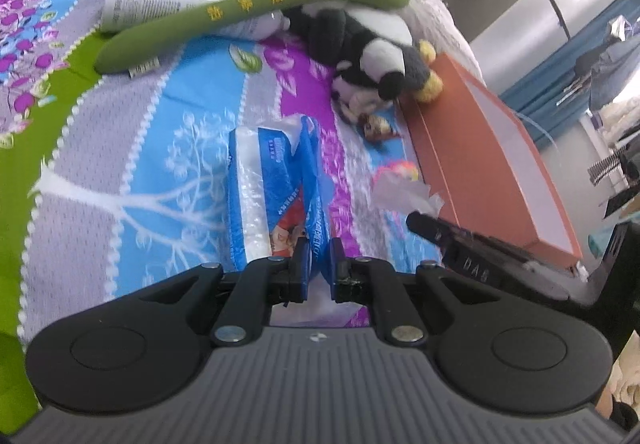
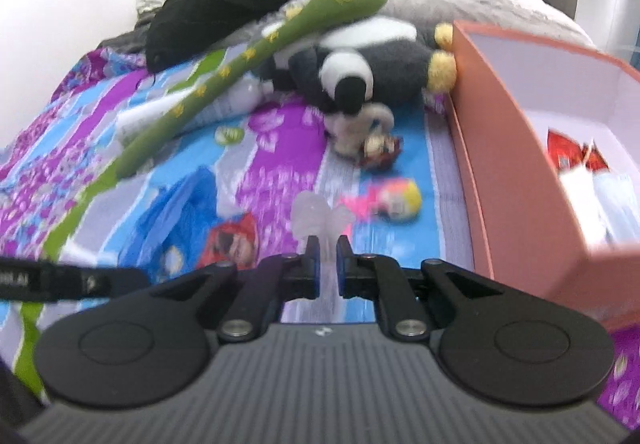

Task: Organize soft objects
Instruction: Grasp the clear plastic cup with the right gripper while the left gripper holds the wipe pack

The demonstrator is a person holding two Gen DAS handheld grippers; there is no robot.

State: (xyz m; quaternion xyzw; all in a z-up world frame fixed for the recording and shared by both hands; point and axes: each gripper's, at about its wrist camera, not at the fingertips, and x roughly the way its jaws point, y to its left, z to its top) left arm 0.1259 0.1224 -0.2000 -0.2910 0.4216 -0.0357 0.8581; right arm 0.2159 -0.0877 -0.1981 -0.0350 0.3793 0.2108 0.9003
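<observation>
Ahead of both tongs I see the patterned bedspread (image 1: 120, 163) filling the view, with its bare stretches lying left of the left tongs. To the right of the right tongs stands the orange box (image 2: 516, 179), open-topped, its long wall running away from me and its near corner just beside those tongs. Farther ahead, a black-and-white plush penguin (image 2: 360, 63) lies against the box's far end, with a long green plush stick (image 1: 256, 11) leaning across it and across a white tube (image 1: 160, 3). My left gripper (image 1: 318, 268) is clamped on the blue plastic wrapper of a tissue pack (image 1: 272, 195), which stretches forward from the pads, crinkled, white tissue showing through its clear side. My right gripper (image 2: 326, 264) is pinched on a thin translucent plastic scrap (image 2: 320, 215), puffed above the pads. Just ahead of it sit a small pink-and-yellow toy (image 2: 392, 199) and a small brown figure (image 2: 380, 147), with open cloth between them.
</observation>
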